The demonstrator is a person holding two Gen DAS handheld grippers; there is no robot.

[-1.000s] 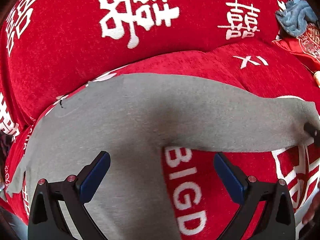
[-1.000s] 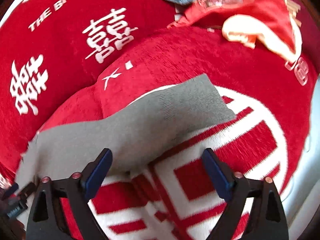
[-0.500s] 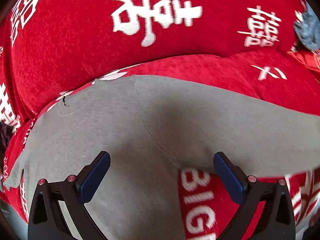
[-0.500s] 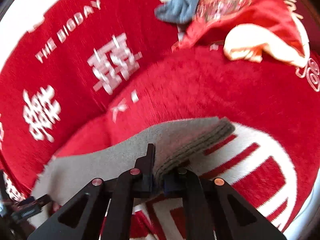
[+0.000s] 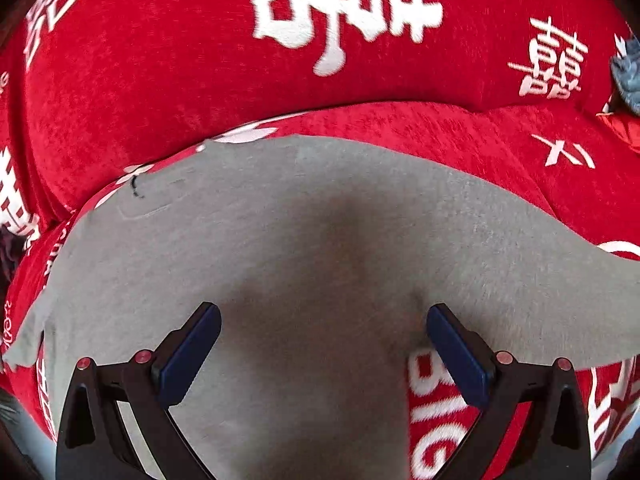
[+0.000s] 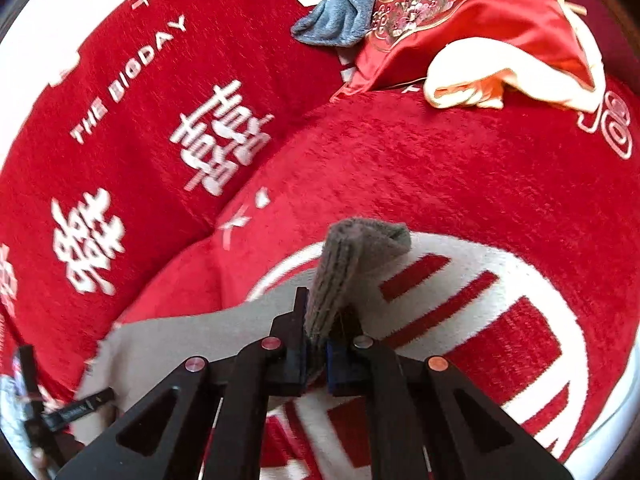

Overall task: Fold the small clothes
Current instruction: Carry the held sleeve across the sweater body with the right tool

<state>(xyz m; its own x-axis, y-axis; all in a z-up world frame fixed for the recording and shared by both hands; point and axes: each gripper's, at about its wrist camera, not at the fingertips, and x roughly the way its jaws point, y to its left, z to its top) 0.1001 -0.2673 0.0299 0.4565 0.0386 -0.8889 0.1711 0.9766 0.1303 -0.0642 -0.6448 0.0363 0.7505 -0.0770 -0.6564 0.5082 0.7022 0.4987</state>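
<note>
Grey garment (image 5: 304, 248) lies spread on the red cushion cover (image 5: 168, 80), body directly under and ahead of the left gripper (image 5: 322, 344). Left gripper: fingers wide apart, holding nothing, hovering over the garment's middle, with cloth visible between and beyond both pads.

Right gripper (image 6: 316, 354): jaws closed tight on the ribbed cuff (image 6: 352, 256) of the garment's long arm or leg (cannot tell which). The cuff stands up out of the jaws, lifted off the cushion; the rest of the limb trails back to the lower left in the right wrist view.

Key relation: in the left wrist view the limb's long axis runs from the garment body out to the right edge of the frame, so the free end is on the right gripper's side and the body on the left's.

Judgement: the fold calls for carrying the cuff leftward along that axis, onto the body.

Background, not involved: blue-grey towel (image 6: 340, 12), embroidered red cloth (image 6: 472, 12).
</note>
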